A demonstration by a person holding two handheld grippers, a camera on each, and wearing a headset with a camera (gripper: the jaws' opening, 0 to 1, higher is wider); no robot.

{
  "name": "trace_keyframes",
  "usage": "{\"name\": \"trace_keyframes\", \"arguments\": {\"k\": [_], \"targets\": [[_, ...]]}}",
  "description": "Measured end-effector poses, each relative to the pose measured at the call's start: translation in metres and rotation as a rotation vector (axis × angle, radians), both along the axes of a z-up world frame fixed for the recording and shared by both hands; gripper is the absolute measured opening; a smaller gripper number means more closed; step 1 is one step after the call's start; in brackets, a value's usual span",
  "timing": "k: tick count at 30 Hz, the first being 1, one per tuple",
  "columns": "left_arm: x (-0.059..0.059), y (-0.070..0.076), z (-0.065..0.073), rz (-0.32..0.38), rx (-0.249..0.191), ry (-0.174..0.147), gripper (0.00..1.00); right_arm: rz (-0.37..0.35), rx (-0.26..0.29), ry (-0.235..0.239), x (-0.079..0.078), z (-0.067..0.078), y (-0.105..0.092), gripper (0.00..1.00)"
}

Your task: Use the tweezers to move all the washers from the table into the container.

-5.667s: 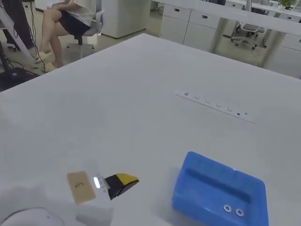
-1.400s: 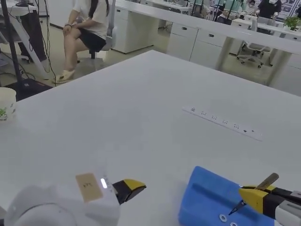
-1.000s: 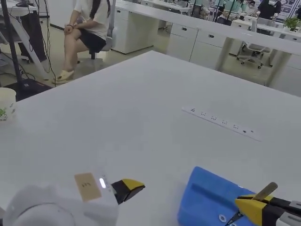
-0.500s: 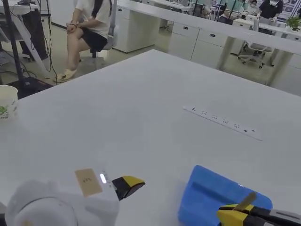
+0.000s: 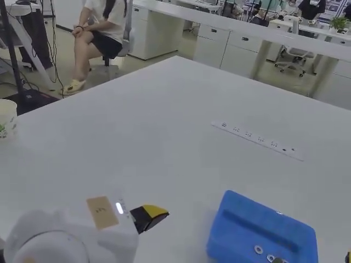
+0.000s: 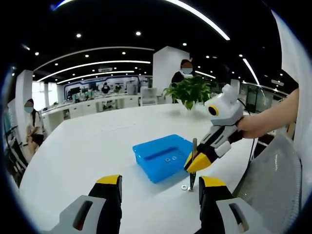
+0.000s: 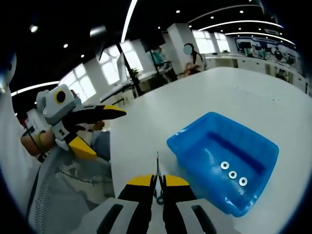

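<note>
The blue container (image 5: 263, 235) sits near the table's front edge with three washers (image 7: 233, 174) in its trough. My right gripper (image 7: 157, 181) is shut on the tweezers (image 7: 157, 165), which point ahead, just left of the container. In the left gripper view the tweezers (image 6: 193, 168) point down at a washer on the table (image 6: 184, 187) in front of the container (image 6: 163, 156). My left gripper (image 6: 158, 187) is open with nothing between its jaws, and in the head view it (image 5: 151, 215) rests left of the container.
A white power strip (image 5: 256, 141) lies across the table beyond the container. A paper cup (image 5: 5, 118) stands at the far left edge. A person (image 5: 101, 27) sits on a chair past the table's far corner, and desks line the background.
The right gripper with the tweezers has pulled back from over the container toward the near edge, out of the head view. The container now holds three washers instead of two.
</note>
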State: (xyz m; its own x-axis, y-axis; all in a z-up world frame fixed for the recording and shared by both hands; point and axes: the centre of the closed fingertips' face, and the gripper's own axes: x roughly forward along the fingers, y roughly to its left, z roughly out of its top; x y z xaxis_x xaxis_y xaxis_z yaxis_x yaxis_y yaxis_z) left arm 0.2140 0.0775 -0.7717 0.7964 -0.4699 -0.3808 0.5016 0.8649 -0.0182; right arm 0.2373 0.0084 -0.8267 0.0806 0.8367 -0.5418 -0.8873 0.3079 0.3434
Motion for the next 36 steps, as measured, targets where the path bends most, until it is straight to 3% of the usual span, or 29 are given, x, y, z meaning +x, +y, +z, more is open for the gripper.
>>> {"name": "trace_keyframes", "arguments": {"k": [5, 10, 14, 19, 23, 26, 27, 28, 29, 32, 36], "targets": [[0.000, -0.001, -0.001, -0.005, -0.001, 0.004, 0.63, -0.003, -0.001, -0.014, -0.005, -0.001, -0.001, 0.03], [-0.001, -0.003, -0.002, -0.011, -0.007, 0.010, 0.63, 0.057, -0.030, -0.130, -0.018, 0.001, 0.002, 0.03], [0.000, 0.000, -0.001, 0.004, -0.012, 0.003, 0.61, 0.044, -0.029, -0.175, -0.024, 0.000, 0.004, 0.04], [0.003, 0.004, 0.011, 0.044, -0.098, -0.034, 0.61, -0.022, -0.023, -0.220, -0.023, -0.001, 0.003, 0.03], [0.003, 0.009, 0.011, 0.078, -0.111, -0.029, 0.63, -0.171, 0.050, -0.191, -0.017, 0.000, -0.003, 0.03], [0.005, 0.012, 0.015, 0.102, -0.111, -0.047, 0.66, -0.202, 0.077, -0.194, -0.018, 0.000, -0.009, 0.03], [0.007, 0.013, 0.021, 0.119, -0.131, -0.076, 0.69, -0.208, 0.080, -0.181, -0.018, 0.000, -0.010, 0.03], [0.009, 0.016, 0.031, 0.139, -0.151, -0.134, 0.72, -0.208, 0.058, -0.170, -0.015, 0.000, -0.011, 0.03], [0.010, 0.019, 0.034, 0.155, -0.156, -0.149, 0.75, -0.199, 0.043, -0.196, -0.012, -0.001, -0.012, 0.03], [0.011, 0.026, 0.029, 0.192, -0.156, -0.124, 0.82, -0.206, 0.050, -0.191, -0.009, -0.001, -0.011, 0.03], [0.012, 0.026, 0.021, 0.197, -0.102, -0.102, 0.81, -0.177, 0.044, -0.227, -0.012, 0.000, -0.005, 0.03]]}}
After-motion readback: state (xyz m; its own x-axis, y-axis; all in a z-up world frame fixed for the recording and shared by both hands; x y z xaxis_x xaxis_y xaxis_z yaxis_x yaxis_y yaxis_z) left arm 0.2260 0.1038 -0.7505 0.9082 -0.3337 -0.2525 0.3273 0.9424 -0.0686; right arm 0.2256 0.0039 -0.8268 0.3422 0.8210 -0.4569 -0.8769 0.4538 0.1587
